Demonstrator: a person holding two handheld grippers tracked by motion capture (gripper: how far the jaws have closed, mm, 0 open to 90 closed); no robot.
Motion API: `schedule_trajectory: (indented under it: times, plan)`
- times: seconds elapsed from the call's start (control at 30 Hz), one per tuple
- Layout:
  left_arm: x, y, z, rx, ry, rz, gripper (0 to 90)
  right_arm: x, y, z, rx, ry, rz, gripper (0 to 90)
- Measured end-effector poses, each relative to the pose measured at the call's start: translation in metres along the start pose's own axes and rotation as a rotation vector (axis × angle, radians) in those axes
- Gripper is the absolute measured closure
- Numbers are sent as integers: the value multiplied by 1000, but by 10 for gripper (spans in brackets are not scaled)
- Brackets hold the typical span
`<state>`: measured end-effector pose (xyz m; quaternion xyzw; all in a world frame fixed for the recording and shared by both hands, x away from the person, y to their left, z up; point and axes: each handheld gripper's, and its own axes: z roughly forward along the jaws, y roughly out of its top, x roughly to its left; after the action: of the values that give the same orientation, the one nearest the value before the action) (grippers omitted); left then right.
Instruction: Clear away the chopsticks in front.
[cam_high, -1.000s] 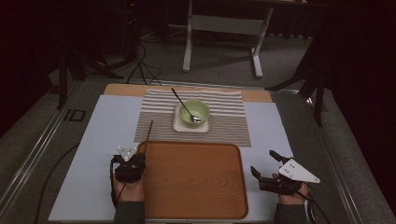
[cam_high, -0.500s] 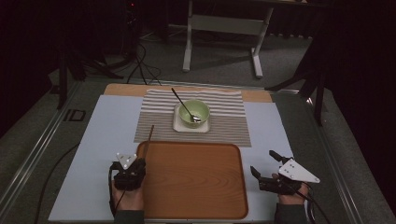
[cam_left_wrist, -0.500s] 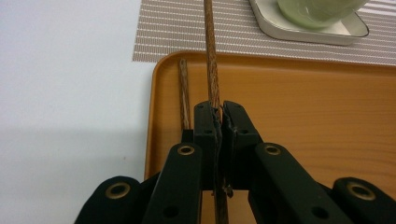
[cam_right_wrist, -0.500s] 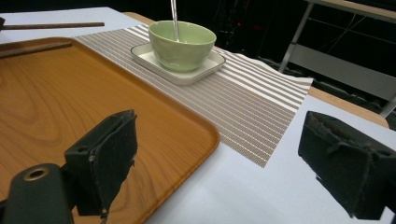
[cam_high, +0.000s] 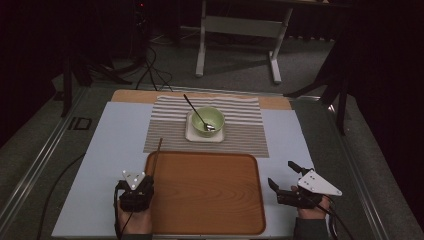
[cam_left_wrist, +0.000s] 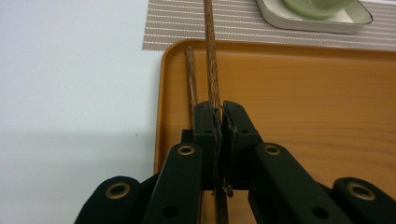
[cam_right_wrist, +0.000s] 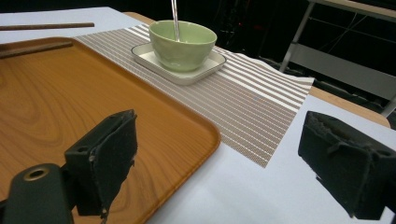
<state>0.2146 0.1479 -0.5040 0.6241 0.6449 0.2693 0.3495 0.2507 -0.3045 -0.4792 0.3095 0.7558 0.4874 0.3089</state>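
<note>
Thin dark wooden chopstick (cam_left_wrist: 212, 60) lying pinched between the pressed-together jaws of the left gripper (cam_high: 136, 190), running from the 7 o'clock corner of the table toward 12 o'clock, along the left rim of the rounded orange-brown wooden tray (cam_high: 210, 220), tip reaching out over the striped brown-and-white woven placemat (cam_high: 245, 135). In the left gripper view, a second dark wooden chopstick (cam_left_wrist: 190, 79) resting just inside the tray's left rim, just beside the held one and apart from the jaws. At 12 o'clock on the placemat, pale green ceramic bowl (cam_high: 208, 121) sitting on a small square white saucer (cam_high: 191, 134), with a long-handled metal spoon (cam_high: 192, 107) leaning out of the bowl toward 11 o'clock. Light blue table mat (cam_high: 110, 150) lying under everything. Nothing standing between the held chopstick and the tray floor; the bowl and saucer staying well apart from it. Right gripper (cam_high: 292, 182) hovering at 4 o'clock off the tray's right rim, jaws spread wide and holding nothing.

Compared with a second ago: left gripper sitting farther back toward 6 o'clock, dragging the chopstick tip nearer the tray; jaws clamped the same. Right gripper, bowl, spoon and tray keeping their places.
</note>
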Motion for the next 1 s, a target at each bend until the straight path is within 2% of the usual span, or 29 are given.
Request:
schedule_trajectory:
  times: [0.33, 0.73, 1.0]
  plan:
    - [-4, -8, -9, 8, 8, 18, 859, 0, 0, 0, 0, 1, -1, 112]
    - [-9, -25, -19, 41, 22, 15, 859, 0, 0, 0, 2, 3, -2, 112]
    - [-10, -31, -15, 57, 29, -2, 858, 0, 0, 0, 3, 2, -2, 112]
